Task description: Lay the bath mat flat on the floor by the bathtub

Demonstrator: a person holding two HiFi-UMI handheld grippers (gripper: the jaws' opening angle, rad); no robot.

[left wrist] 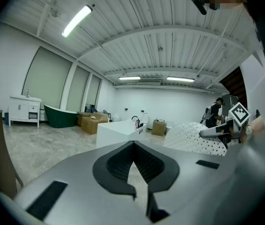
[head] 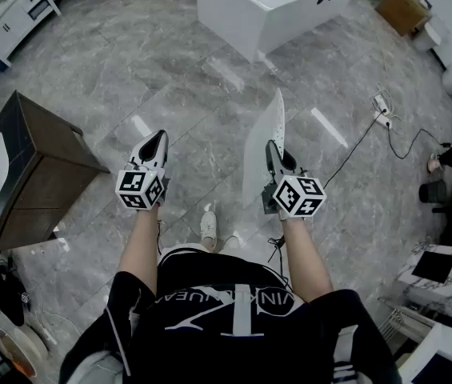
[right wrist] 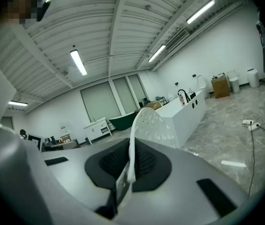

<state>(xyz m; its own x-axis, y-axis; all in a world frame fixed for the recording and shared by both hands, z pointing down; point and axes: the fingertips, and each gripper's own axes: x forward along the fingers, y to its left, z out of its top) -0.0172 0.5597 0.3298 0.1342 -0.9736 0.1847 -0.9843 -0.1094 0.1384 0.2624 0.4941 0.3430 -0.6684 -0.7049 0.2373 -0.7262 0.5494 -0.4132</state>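
Person seen from above, standing on a grey marble floor (head: 186,94) with a tool in each hand. Right tool (head: 274,149), centre right of the frame, is clamped on one edge of a white perforated mat (head: 269,122), which is held upright in the air, off the floor. Left tool (head: 157,138), centre left, has its jaws narrow, tips together, nothing between them. White tub (head: 242,10) sits at the top of the frame, well apart from the mat.
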